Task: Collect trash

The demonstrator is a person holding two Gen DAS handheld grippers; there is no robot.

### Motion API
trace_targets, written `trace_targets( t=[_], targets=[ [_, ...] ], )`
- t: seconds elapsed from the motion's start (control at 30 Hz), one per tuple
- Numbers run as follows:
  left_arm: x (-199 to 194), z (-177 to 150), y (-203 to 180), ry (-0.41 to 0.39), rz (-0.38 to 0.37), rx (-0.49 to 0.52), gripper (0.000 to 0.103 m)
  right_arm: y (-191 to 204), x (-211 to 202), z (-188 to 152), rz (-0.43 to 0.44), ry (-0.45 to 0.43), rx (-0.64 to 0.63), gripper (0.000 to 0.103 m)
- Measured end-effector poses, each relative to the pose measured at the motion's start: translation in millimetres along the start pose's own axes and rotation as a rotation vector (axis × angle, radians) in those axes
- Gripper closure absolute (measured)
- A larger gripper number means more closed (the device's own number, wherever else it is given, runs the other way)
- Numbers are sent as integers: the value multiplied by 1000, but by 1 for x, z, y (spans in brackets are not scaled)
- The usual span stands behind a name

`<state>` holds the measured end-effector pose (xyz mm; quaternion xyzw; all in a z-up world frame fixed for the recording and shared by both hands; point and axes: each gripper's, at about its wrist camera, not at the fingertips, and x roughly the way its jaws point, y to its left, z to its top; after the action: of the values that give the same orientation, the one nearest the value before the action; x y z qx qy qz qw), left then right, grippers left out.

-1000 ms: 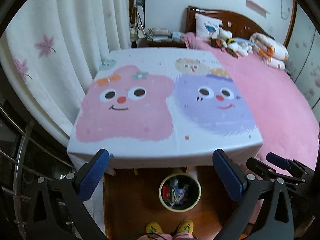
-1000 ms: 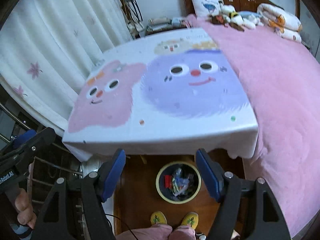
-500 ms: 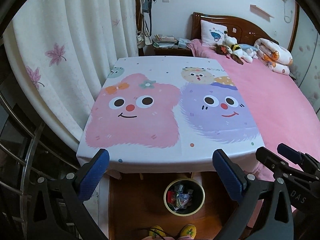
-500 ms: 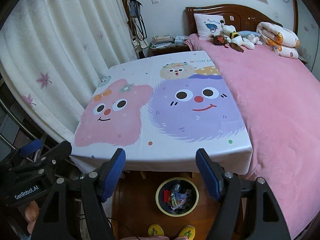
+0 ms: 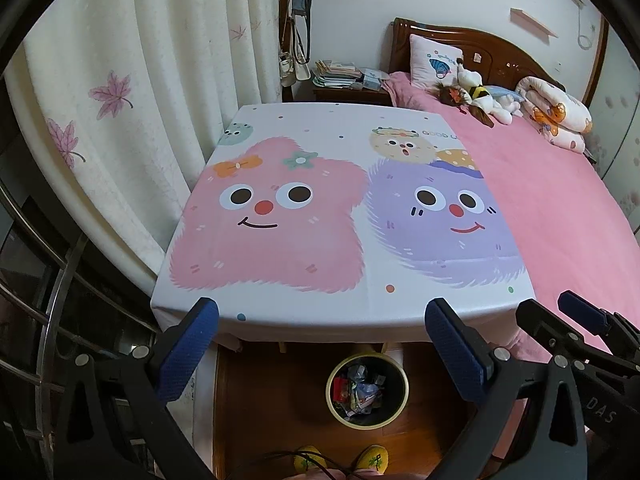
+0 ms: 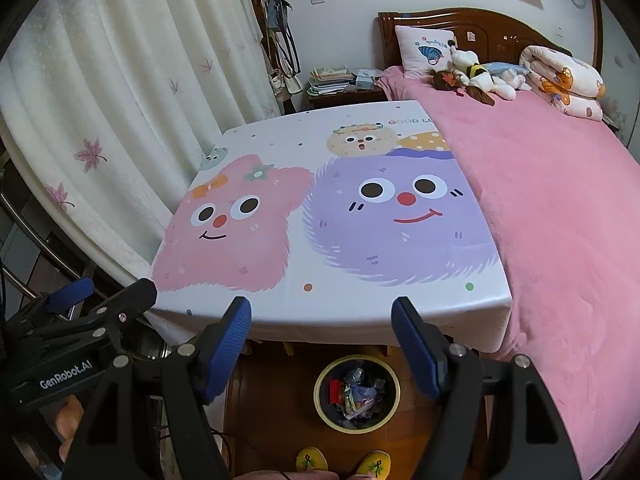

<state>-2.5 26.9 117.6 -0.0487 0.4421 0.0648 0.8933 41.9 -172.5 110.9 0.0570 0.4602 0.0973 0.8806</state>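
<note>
A round bin with a yellow rim (image 5: 367, 390) stands on the wood floor at the table's near edge, with several crumpled wrappers (image 5: 357, 391) inside. It also shows in the right wrist view (image 6: 357, 393). My left gripper (image 5: 320, 312) is open and empty, held high above the near edge of the table. My right gripper (image 6: 322, 310) is open and empty at about the same height, to the right of the left one. Each gripper shows at the edge of the other's view. No loose trash shows on the tabletop.
A table with a cartoon-monster cloth (image 5: 328, 216) fills the middle. A bed with a pink blanket (image 5: 560, 200) lies to its right, curtains (image 5: 120, 100) to its left. A nightstand with books (image 5: 344, 80) stands behind. My yellow slippers (image 5: 340, 460) are on the floor below.
Both grippers have risen and pulled back from the table, so more of the room shows and the bin looks smaller. Both stay open and empty.
</note>
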Motion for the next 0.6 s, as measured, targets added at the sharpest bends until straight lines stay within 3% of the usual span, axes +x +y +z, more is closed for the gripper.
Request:
trace_targets(
  t=[0.6],
  targets=[
    [5,4,-3,-5,-18,16,1,4,1,7,3,-10,-23,30]
  ],
)
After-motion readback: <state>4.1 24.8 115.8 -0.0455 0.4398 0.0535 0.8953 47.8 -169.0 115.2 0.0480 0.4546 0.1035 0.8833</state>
